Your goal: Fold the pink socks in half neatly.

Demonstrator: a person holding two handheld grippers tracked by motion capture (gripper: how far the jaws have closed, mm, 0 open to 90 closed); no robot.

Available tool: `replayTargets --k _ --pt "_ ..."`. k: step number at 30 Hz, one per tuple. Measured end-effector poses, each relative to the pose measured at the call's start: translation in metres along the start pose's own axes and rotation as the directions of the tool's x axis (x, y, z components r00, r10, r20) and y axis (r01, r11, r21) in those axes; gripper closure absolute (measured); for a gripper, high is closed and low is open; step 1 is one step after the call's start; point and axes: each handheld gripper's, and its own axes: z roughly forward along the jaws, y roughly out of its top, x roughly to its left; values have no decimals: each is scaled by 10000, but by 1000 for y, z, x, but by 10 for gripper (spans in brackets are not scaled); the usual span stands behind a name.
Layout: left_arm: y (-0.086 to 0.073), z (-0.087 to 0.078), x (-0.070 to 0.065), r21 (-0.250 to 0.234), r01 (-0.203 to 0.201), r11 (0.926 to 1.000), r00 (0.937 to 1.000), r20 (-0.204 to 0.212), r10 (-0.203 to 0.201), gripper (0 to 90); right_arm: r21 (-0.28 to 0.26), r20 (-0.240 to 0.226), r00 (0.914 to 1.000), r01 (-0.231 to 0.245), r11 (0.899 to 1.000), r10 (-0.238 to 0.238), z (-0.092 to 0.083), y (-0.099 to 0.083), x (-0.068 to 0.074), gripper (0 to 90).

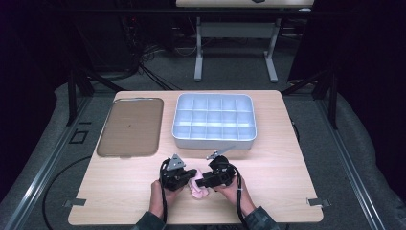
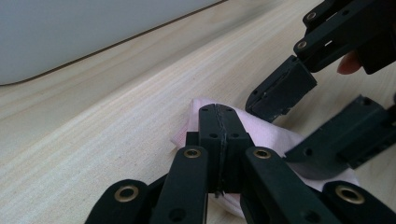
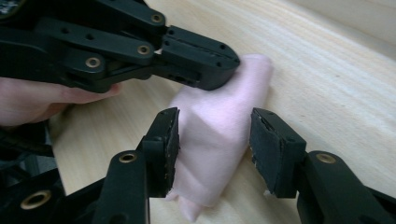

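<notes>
1. Left gripper: jaws are pressed together, clamped on an edge of the pink cloth. In the high view this gripper sits just left of the cloth, held by the person's left hand.
2. Right gripper: jaws stand apart, one on each side of the cloth, which lies between them unclamped. In the high view this gripper meets the cloth from the right, held by the right hand.
3. Pink cloth: bunched on the wooden table, near its front edge, between the two grippers.
4. White compartment tray: beyond the cloth, well apart from it.
5. Dark flat tray: beyond the cloth and to its left, beside the compartment tray.
</notes>
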Motion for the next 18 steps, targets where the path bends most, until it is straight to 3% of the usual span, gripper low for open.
replayTargets --k 4,6,7,9,10,13,18 --pt "0 0 0 -9 20 10000 10000 0 -20 900 -193 -81 9999 -117 9997 116 0 0 1 492" --pt "0 0 0 -5 8 10000 10000 -25 -8 900 -344 288 9995 -149 9993 159 -2 1 1 497" --pt "0 0 0 4 -9 10000 10000 -41 9 900 -466 225 9994 -255 9986 266 -1 1 2 497" --pt "0 0 0 11 -4 10000 10000 -34 4 900 -355 377 9991 -203 9992 217 0 2 2 500" --pt "0 0 0 1 13 10000 10000 -6 -13 900 -317 116 9998 -171 9994 175 1 2 1 504" --pt "0 0 0 -8 67 10000 10000 19 -67 900 215 327 9993 -178 9996 171 4 3 1 504" --pt "0 0 0 17 70 10000 10000 44 -70 900 538 637 9979 -144 9984 109 8 2 1 512"
